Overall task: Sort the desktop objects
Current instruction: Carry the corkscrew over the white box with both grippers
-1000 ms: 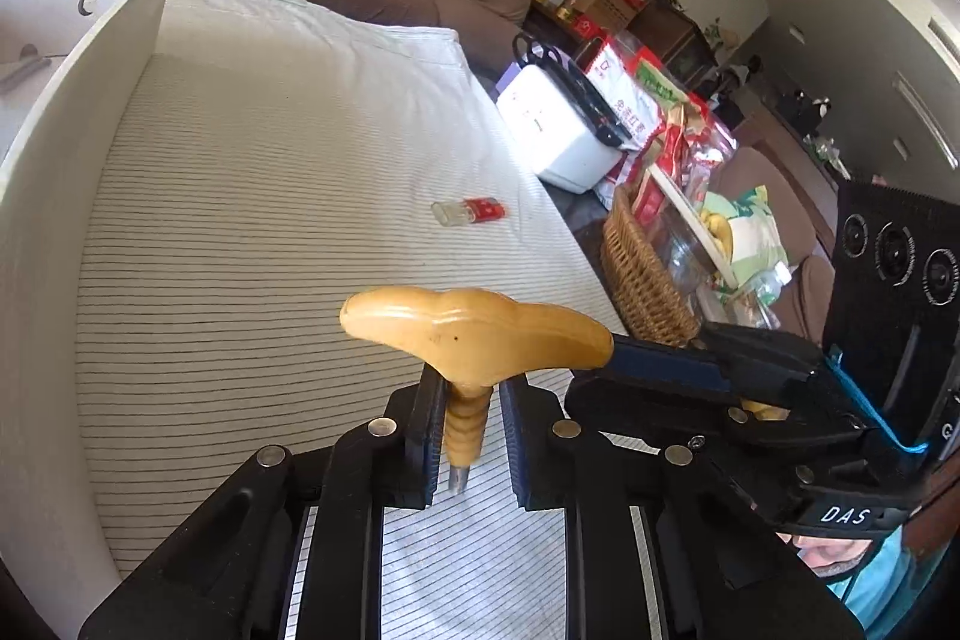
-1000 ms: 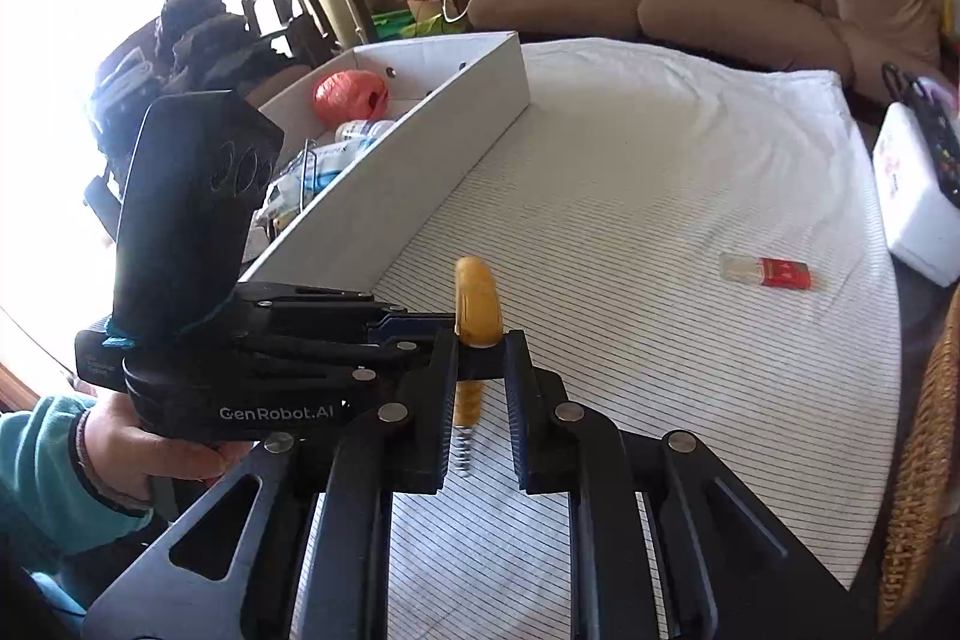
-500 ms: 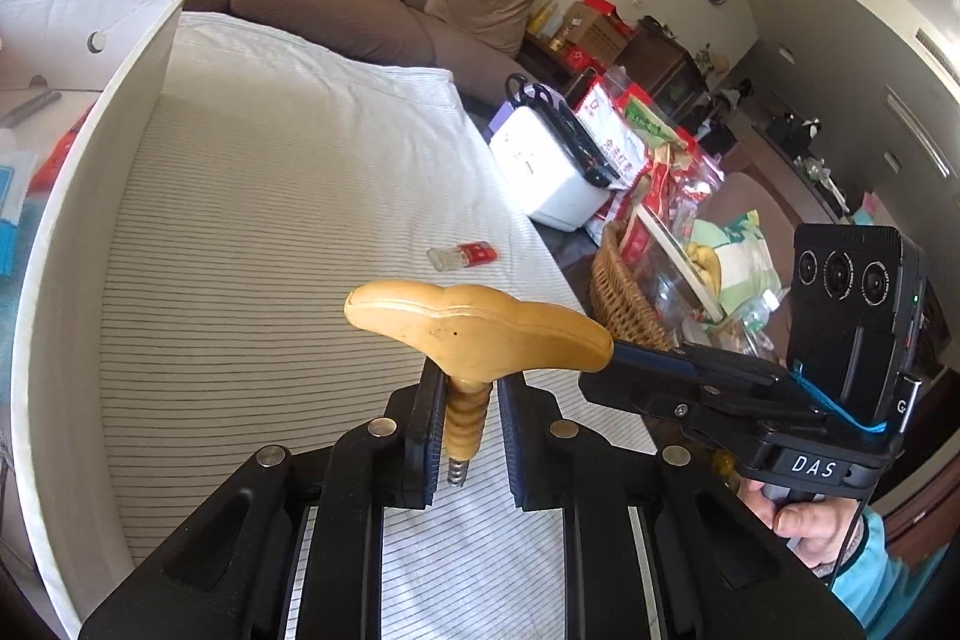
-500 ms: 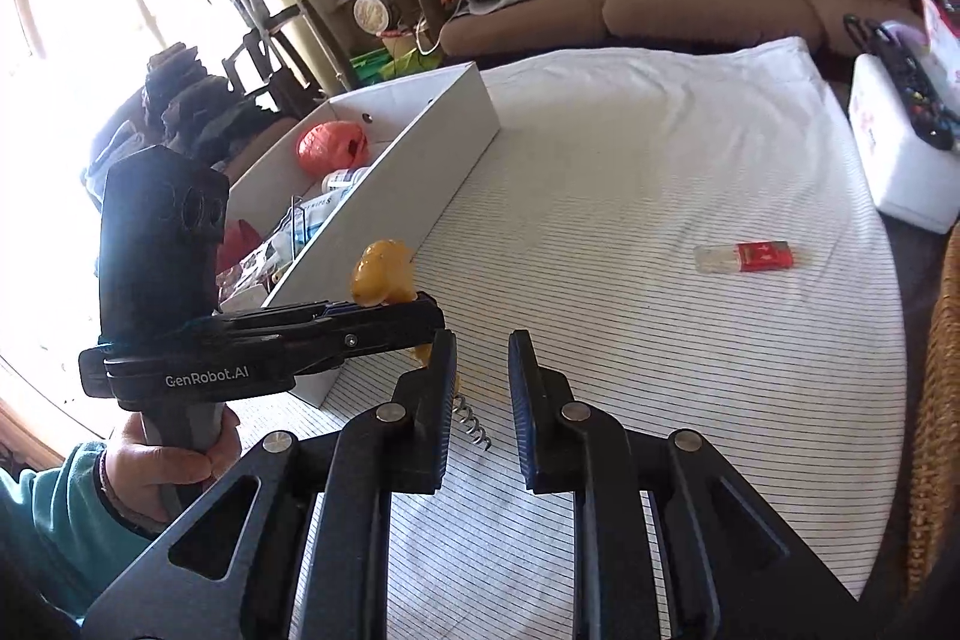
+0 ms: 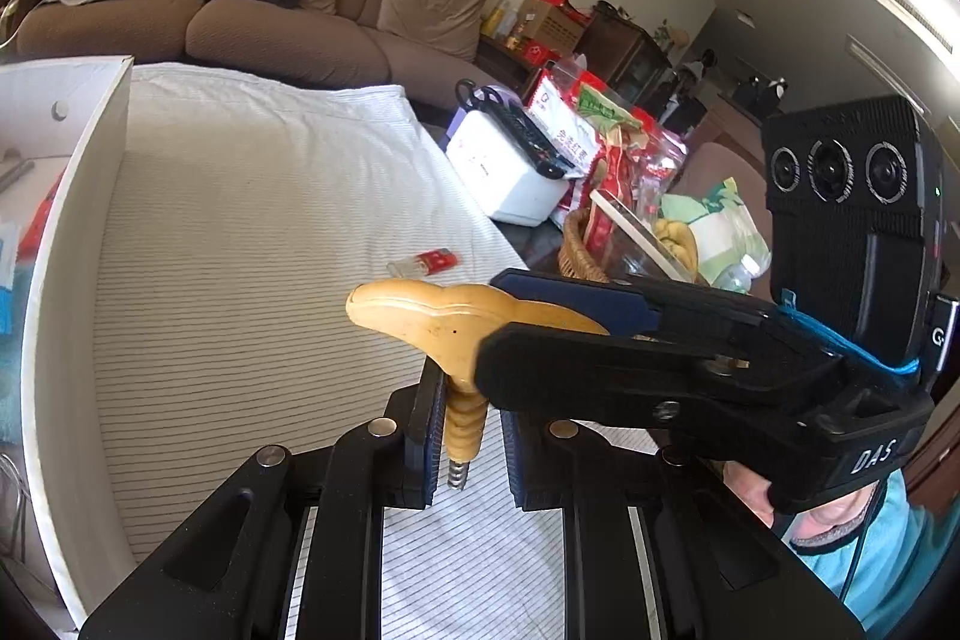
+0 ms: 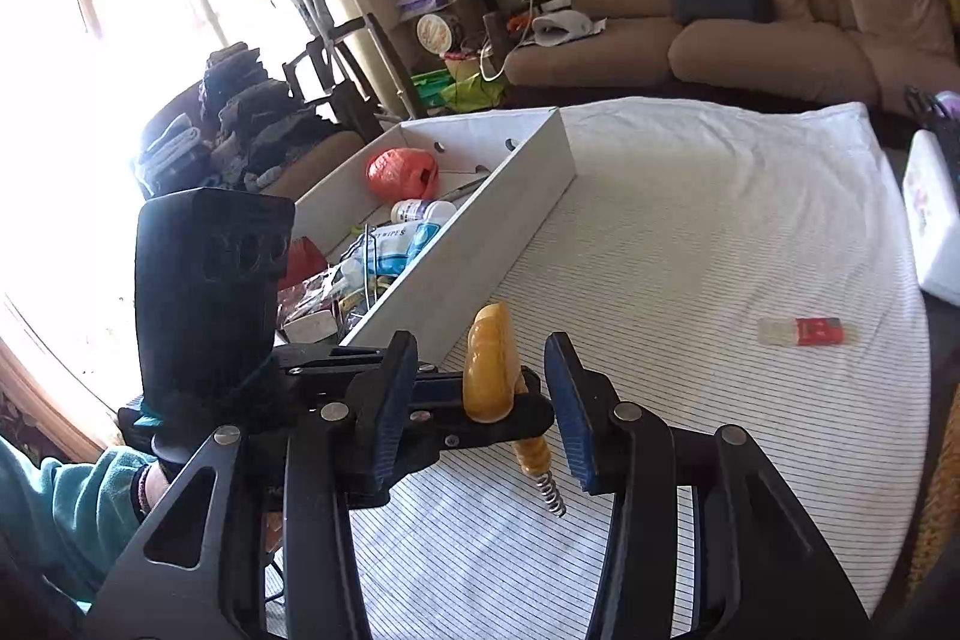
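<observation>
A corkscrew (image 5: 420,316) with a yellow wooden T-handle hangs above the striped tablecloth (image 6: 690,250). My left gripper (image 5: 471,442) is shut on its ribbed shank, and the metal spiral points down below the pads. In the right wrist view the handle (image 6: 489,364) stands end-on between the fingers of my right gripper (image 6: 483,400). Those jaws are opening, with a gap on each side of the handle. A small red and clear item (image 6: 801,331) lies on the cloth to the right. The white box (image 6: 480,232) stands along the left.
The box holds a red ball of twine (image 6: 401,172), a bottle, a wipes pack and several other items. Off the table's right edge are a white appliance with scissors (image 5: 510,166), a wicker basket (image 5: 579,250) and snack bags. A brown sofa (image 5: 240,22) stands behind.
The right jaws went from closed on the handle to spread wide around it. The left gripper kept its hold on the shank and rose slightly, rolling the handle a little.
</observation>
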